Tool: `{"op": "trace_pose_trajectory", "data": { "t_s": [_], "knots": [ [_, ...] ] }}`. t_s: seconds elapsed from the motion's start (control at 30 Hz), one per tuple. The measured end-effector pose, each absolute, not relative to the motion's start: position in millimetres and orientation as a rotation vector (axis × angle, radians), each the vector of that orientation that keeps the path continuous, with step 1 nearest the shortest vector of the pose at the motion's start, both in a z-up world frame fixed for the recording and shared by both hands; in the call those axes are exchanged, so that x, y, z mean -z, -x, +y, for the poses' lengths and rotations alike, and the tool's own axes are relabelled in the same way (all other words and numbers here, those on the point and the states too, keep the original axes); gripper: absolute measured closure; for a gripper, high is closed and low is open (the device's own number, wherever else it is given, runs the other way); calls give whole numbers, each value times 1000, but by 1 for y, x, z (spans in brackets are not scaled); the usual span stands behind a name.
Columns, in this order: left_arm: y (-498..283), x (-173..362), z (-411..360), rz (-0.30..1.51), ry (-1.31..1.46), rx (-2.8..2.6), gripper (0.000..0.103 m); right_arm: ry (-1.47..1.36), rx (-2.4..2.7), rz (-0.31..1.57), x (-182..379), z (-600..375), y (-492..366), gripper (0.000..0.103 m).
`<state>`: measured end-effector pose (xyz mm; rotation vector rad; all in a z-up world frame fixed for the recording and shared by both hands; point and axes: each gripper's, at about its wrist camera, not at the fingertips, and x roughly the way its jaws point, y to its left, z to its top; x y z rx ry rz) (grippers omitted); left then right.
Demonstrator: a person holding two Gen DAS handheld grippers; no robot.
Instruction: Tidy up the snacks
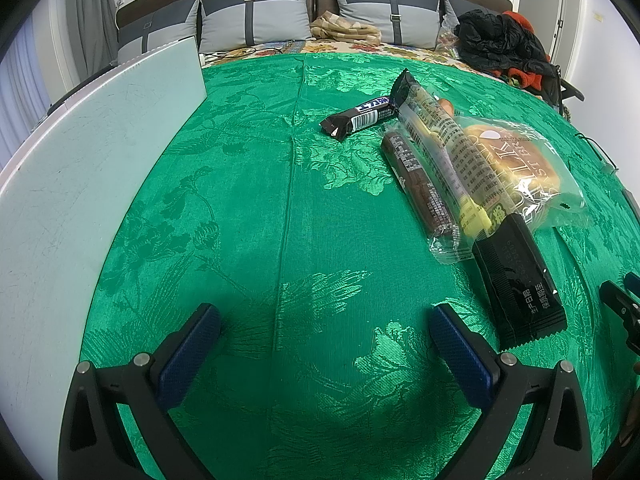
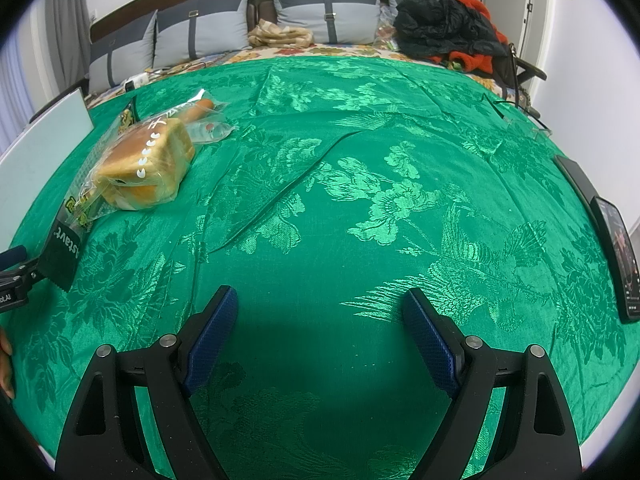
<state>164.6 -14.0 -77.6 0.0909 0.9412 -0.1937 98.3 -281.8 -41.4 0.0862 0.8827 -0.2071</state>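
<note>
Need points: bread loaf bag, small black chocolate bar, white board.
bread loaf bag (image 2: 148, 164), right wrist view, on the loaf's side.
small black chocolate bar (image 1: 356, 118), left wrist view, mid wrapper.
white board (image 1: 80, 160), left wrist view, on its bare face.

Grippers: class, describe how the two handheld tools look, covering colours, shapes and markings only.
Each of the left gripper and right gripper is a black plastic frame with triangular cut-outs, silver round rivets, and two fingers faced with textured blue pads.
</note>
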Motion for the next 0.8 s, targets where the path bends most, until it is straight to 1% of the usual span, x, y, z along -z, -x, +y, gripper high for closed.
{"op": "trace_pose_trajectory", "data": {
  "t_s": [0.13, 0.23, 0.3, 0.43, 0.57, 0.7, 0.8],
  "knots": [
    [-162, 75, -14, 961, -102, 214, 0, -87, 207, 883, 41, -282, -98, 16],
    [-162, 73, -13, 1029, -148, 276, 0, -86, 208, 883, 41, -282, -98, 16],
    [-161, 69, -8, 1062, -129, 256, 1, -86, 207, 883, 41, -282, -98, 16],
    [-155, 33, -6, 989, 19, 307, 2, -86, 207, 883, 41, -282, -99, 16],
    [-173, 0, -44, 937, 58, 400, 2, -87, 207, 883, 41, -282, -99, 16],
    [-203, 7, -74, 981, 38, 389, 3, -87, 207, 883, 41, -282, -99, 16],
    [-216, 19, -79, 1017, 60, 351, 9, -87, 207, 883, 41, -282, -99, 16]
  ]
}}
